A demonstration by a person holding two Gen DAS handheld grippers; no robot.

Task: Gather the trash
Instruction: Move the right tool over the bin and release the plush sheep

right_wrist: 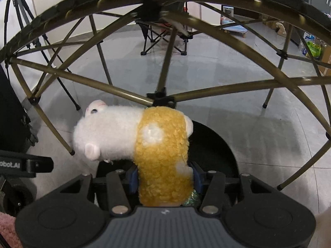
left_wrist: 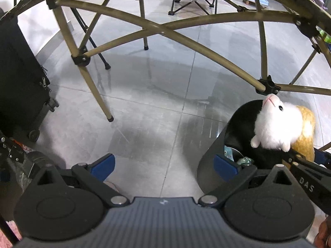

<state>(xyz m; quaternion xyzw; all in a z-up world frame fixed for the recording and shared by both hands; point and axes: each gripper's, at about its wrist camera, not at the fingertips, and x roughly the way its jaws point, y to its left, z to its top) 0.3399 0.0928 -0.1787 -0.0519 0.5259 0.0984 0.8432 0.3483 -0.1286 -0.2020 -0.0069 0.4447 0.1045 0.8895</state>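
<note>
My right gripper [right_wrist: 164,177] is shut on a white and yellow plush toy [right_wrist: 144,142], held by its yellow body over the black opening of a dark trash bin [right_wrist: 217,144]. The toy's head points left. In the left wrist view the same toy [left_wrist: 277,126] hangs over the bin [left_wrist: 215,150] at the right, and some greenish trash [left_wrist: 245,161] lies inside. My left gripper [left_wrist: 165,167] is open and empty above the grey tiled floor, left of the bin.
Olive metal legs and cross-struts of a folding table [left_wrist: 161,31] span the view above and ahead. A black wheeled suitcase [left_wrist: 20,78] stands at the left. A folding camp chair [right_wrist: 165,33] stands farther back on the floor.
</note>
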